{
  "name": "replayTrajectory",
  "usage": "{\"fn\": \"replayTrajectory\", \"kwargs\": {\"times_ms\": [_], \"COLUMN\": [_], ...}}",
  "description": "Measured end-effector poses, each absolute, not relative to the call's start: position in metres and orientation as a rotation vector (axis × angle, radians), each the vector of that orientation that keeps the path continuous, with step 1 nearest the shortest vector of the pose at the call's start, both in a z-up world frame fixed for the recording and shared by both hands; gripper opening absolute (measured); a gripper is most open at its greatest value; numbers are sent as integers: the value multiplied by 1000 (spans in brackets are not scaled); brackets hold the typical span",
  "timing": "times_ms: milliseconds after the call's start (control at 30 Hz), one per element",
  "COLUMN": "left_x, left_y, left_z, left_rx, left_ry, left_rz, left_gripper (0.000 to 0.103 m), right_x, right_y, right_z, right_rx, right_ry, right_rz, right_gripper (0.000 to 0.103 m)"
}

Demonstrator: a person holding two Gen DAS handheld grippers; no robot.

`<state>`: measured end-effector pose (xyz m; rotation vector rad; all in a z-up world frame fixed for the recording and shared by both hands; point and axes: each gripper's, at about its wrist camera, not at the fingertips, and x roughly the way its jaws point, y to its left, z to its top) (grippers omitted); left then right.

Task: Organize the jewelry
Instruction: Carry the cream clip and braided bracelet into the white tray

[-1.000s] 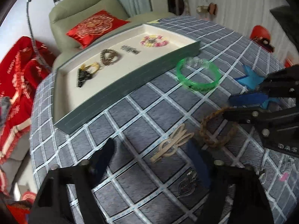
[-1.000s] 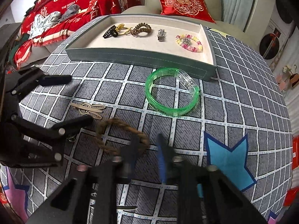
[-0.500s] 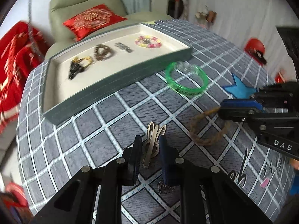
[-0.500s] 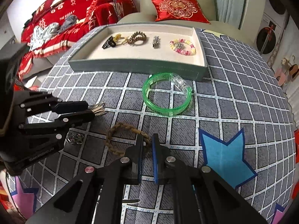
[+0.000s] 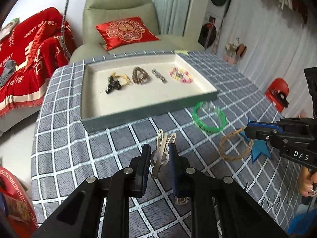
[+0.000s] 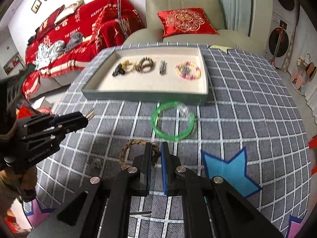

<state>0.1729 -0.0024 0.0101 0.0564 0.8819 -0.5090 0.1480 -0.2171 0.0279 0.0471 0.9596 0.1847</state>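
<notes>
Beige looped hair clip [image 5: 161,150] is pinched in the left claw [image 5: 158,163], held up off the grey checked worktop [image 5: 79,148] just in front of the tray [image 5: 138,115]. Right claw [image 6: 156,158] is clamped on the braided rope bracelet [image 6: 126,150], which hangs from its tips over the cloth. Green bangle [image 6: 172,123] lies flat just beside the tray's front wall, and the tray already holds a black claw clip, a brown scrunchie, a metal barrette and a pink-yellow bead bracelet [image 6: 188,70] in a row.

Both wrist views look forward and down over the table [image 5: 65,138]; both share the tray [image 5: 138,117] [image 6: 142,96].
</notes>
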Motion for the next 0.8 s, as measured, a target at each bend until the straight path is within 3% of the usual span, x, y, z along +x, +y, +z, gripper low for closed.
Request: {"fn": "replayTrajectory", "kwargs": {"times_ms": [400, 800], "left_x": [222, 299], "left_y": [3, -10], "left_z": [41, 10], "left_rx": [29, 70], "left_ry": [811, 884], "left_rz": [-467, -408], "left_gripper": [35, 35], "right_x": [214, 299], "right_y": [-222, -221], "right_z": [63, 14], "right_rx": [109, 152], "right_ry": [900, 1007], "right_rz": [187, 163], "right_gripper": [10, 9]}}
